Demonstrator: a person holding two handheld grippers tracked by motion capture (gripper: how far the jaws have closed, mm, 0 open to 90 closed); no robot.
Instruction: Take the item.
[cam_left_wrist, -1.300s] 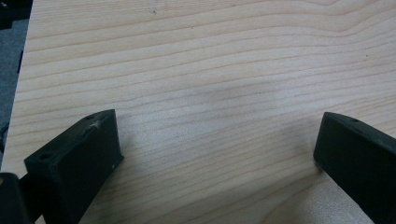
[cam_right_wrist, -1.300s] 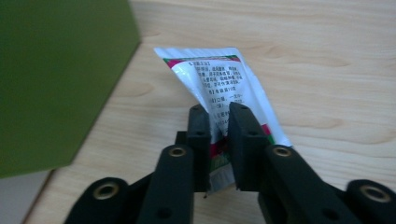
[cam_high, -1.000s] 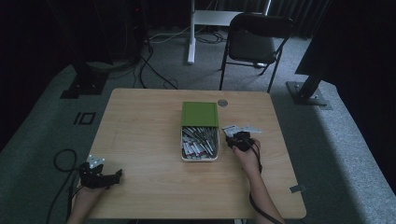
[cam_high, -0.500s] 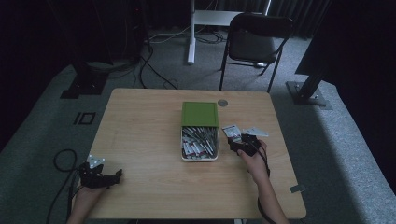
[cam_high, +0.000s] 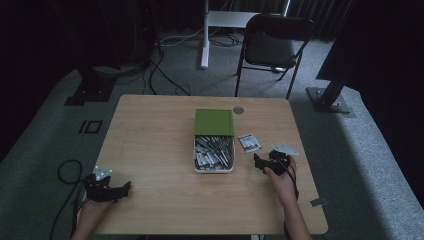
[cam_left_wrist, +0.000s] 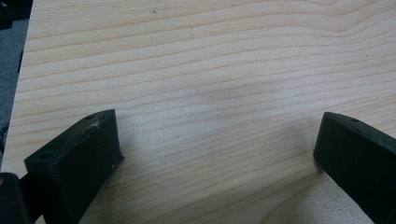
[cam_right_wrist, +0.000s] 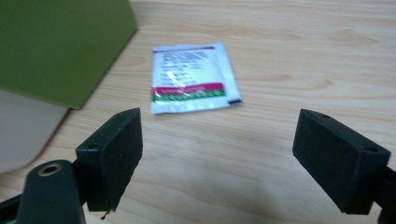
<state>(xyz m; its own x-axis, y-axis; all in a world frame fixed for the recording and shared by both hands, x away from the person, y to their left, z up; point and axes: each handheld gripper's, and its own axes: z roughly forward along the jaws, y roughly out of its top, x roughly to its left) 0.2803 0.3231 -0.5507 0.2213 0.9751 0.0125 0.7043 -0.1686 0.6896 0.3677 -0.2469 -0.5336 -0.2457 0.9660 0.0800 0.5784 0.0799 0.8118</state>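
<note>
— White foil with a red and green band: that sachet (cam_right_wrist: 192, 79) lies flat on the counter (cam_right_wrist: 299, 56) just ahead of the right gripper (cam_right_wrist: 219, 154), nearer its left finger (cam_right_wrist: 112, 156) than its right one. What's the step, as you read it?

— Picking it up, I'd judge. The fingers are spread wide and hold nothing, and the sachet sits beyond their tips, not yet between them.

— So how to do it well?

— Move forward and a little toward the left finger until the sachet is centred in the gap. It's thin and flat, so I'd tilt the tips down, let one finger slide under or against an edge, then press together across the short side.

— What about the green lid (cam_right_wrist: 56, 46)?

— It lies just beyond the left finger's outer side, over the box (cam_high: 213, 150) of sachets. Keep that finger clear of it.

— And the left gripper (cam_high: 106, 187)?

— From above it rests near the counter's corner, far from the sachet. Its fingers (cam_left_wrist: 74, 161) are spread over bare wood, holding nothing.
</note>
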